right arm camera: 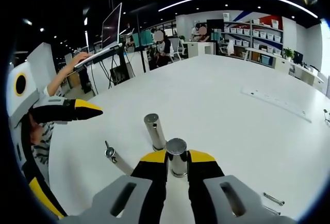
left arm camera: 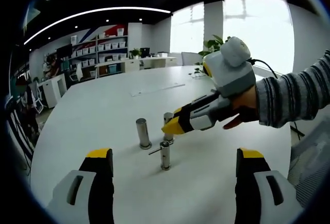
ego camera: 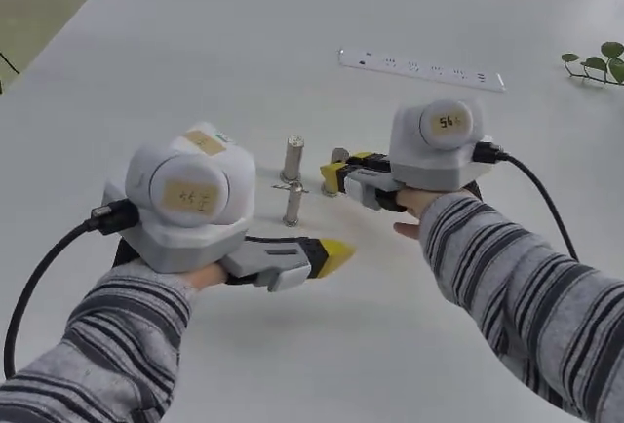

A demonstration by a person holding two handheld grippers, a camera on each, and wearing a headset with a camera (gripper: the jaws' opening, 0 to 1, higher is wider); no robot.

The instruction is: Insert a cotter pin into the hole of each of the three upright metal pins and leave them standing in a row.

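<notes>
Right gripper [right arm camera: 177, 161] is pinched onto a short upright silver metal pin, call it the held pin [right arm camera: 176, 149], low-centre in the right gripper view. Its yellow-tipped jaws are tight on both sides just under the cap. In the head view it's mid-frame, just right of the other two. Left gripper [left arm camera: 174, 154] is spread wide w/ nothing in it, at the bottom of the left gripper view, pointing at the group. Dead centre there is the cottered pin [left arm camera: 165, 155], same silver post but w/ a thin wire cotter pin [left arm camera: 154, 150] stuck crosswise thru its upper part. The bare pin [left arm camera: 143, 132] stands just up-left of it, no wire that I can see. So 1 of 3 done imo. A couple of loose cotter pins [right arm camera: 273, 198] lie flat on the white worktop [ego camera: 292, 345], lower right of the right gripper view. Handling-wise the posts look like solid steel: stiff, smooth, prob slippery, and on a narrow base so tippy if bumped. I'd clamp low on the barrel and keep the cross hole clear, tho I can't tell where the hole faces on the held one. The cotters look light, springy and easy to bend, and they lie flat so they're fiddly to lift. Best grabbed by the loop end, legs pointing out.
</notes>
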